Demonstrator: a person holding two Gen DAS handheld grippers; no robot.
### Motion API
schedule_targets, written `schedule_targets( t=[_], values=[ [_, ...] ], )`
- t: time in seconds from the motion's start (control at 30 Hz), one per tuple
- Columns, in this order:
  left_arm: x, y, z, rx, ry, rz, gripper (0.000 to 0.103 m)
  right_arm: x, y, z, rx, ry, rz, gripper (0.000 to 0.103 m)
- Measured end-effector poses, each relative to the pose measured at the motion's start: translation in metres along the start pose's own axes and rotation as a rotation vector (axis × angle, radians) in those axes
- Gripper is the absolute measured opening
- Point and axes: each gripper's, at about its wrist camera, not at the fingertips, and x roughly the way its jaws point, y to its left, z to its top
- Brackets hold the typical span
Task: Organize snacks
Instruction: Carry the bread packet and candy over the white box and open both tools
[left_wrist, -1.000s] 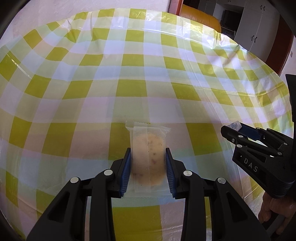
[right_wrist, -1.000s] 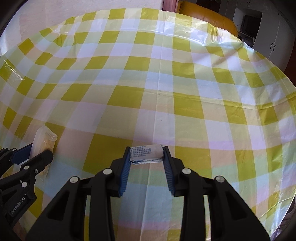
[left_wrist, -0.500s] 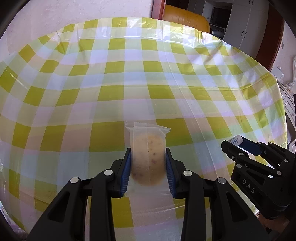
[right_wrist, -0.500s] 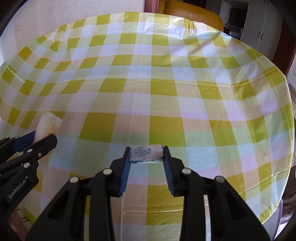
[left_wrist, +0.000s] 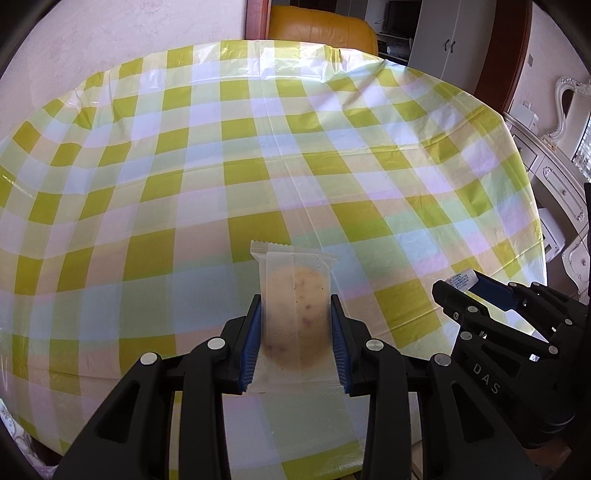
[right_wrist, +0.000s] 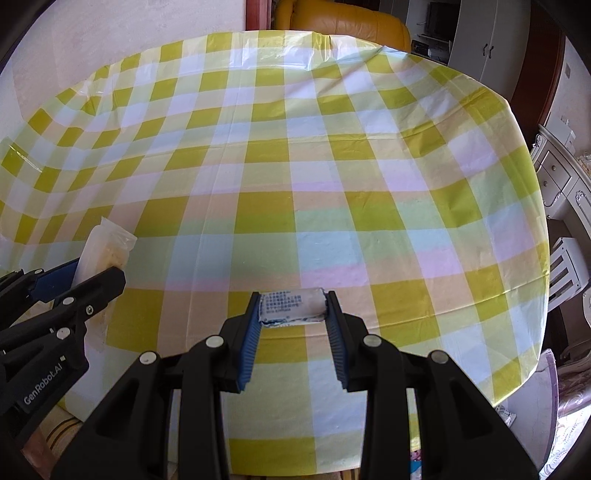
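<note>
My left gripper (left_wrist: 294, 306) is shut on a clear-wrapped round biscuit (left_wrist: 295, 306), held upright between the blue pads above the near part of the table. My right gripper (right_wrist: 293, 306) is shut on a small white snack packet with blue print (right_wrist: 293, 308), gripped crosswise at its tips. In the left wrist view the right gripper (left_wrist: 476, 291) shows at the right edge with the white packet (left_wrist: 460, 278) in it. The right wrist view catches the left gripper (right_wrist: 92, 271) at the left edge, with the biscuit wrapper (right_wrist: 105, 247) sticking out of it.
A round table under a yellow, green and white checked plastic cloth (left_wrist: 258, 166) fills both views. An orange leather chair (left_wrist: 317, 26) stands behind its far edge. White cabinets (left_wrist: 443, 33) and an ornate white dresser (left_wrist: 554, 155) stand to the right.
Both grippers have drawn back from the table and risen a little, each with its snack in it. More of the table's edge and the room behind now shows.
</note>
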Motion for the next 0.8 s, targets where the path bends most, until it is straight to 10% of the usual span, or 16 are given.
schedule_targets(
  t=[0.8],
  values=[
    [-0.024, -0.151, -0.037, 0.180, 0.104, -0.281, 0.034, -0.063, -0.128, -0.084, 0.170, 0.001, -0.160, 0.034]
  ],
)
